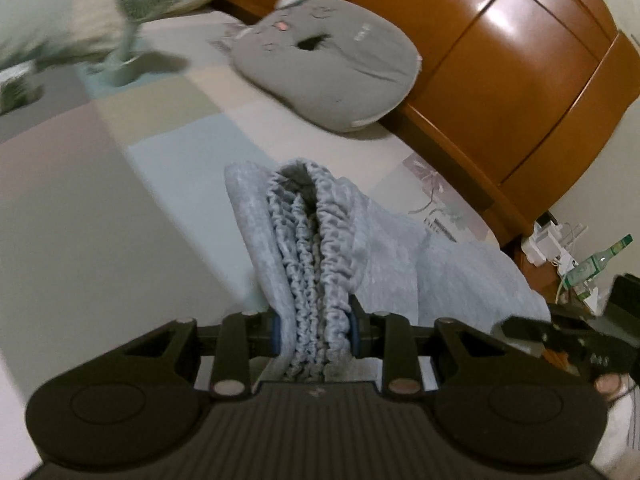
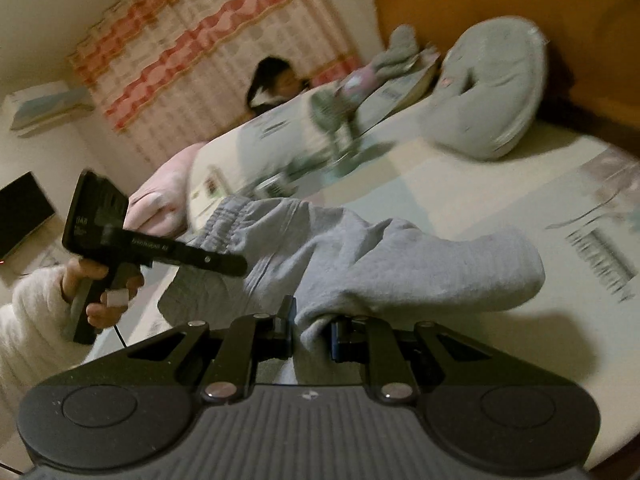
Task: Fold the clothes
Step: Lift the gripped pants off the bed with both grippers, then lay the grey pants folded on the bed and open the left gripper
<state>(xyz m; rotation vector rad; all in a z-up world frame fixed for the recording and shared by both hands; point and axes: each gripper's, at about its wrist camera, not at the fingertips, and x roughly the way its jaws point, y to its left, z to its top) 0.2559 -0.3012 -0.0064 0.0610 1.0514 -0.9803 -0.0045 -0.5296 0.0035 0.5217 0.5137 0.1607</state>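
A pair of light grey sweatpants (image 1: 392, 240) hangs above the bed, held up at two places. My left gripper (image 1: 314, 330) is shut on the bunched elastic waistband (image 1: 316, 248), which fills the gap between its blue pads. In the right wrist view, my right gripper (image 2: 312, 332) is shut on a fold of the same grey sweatpants (image 2: 380, 260). The left gripper's black body (image 2: 160, 248) shows at the left of that view, held by a hand (image 2: 92, 292) in a white sleeve, at the waistband end (image 2: 228, 216). The right gripper's body (image 1: 580, 344) appears at the right edge of the left wrist view.
A grey animal-face cushion (image 1: 332, 60) lies against the wooden headboard (image 1: 500, 60). A small green fan (image 1: 136, 8) stands on the pastel patchwork bedsheet (image 1: 160, 152). A bedside stand with a green bottle (image 1: 600, 260) is at the right. A person (image 2: 276, 84) sits behind the bed by a curtain (image 2: 208, 40).
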